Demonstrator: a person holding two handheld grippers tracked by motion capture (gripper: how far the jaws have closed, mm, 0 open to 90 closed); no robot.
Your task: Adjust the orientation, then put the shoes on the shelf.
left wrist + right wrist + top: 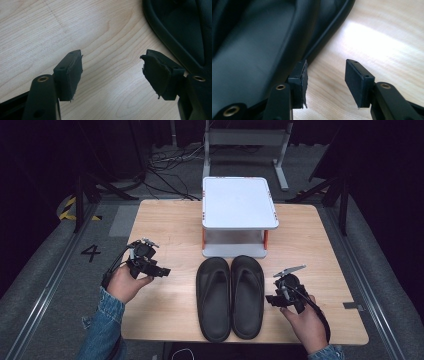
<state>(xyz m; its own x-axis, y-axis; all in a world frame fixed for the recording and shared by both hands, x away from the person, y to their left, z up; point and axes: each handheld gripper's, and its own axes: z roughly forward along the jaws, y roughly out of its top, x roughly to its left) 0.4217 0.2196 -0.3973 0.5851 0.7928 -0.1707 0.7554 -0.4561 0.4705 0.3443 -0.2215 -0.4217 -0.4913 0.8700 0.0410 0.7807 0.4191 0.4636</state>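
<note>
1. High view: I count two black sandals [231, 297] lying side by side, toes toward the person, just in front of one white two-tier stand [239, 215] at the back middle of the wooden table [165, 220].
2. Same view: my left gripper [159, 271] hovers left of the sandals with bare wood between; my right gripper [272, 300] sits just right of them, near the table's front edge.
3. Left gripper view: jaws spread wide, nothing between them, open tabletop [75, 27] ahead; one sandal's rim [170, 40] curves at the upper right.
4. Right gripper view: jaws moderately apart and empty; the sandal's edge [287, 45] is right by the left pad, clear wood [382, 45] to the right.
</note>
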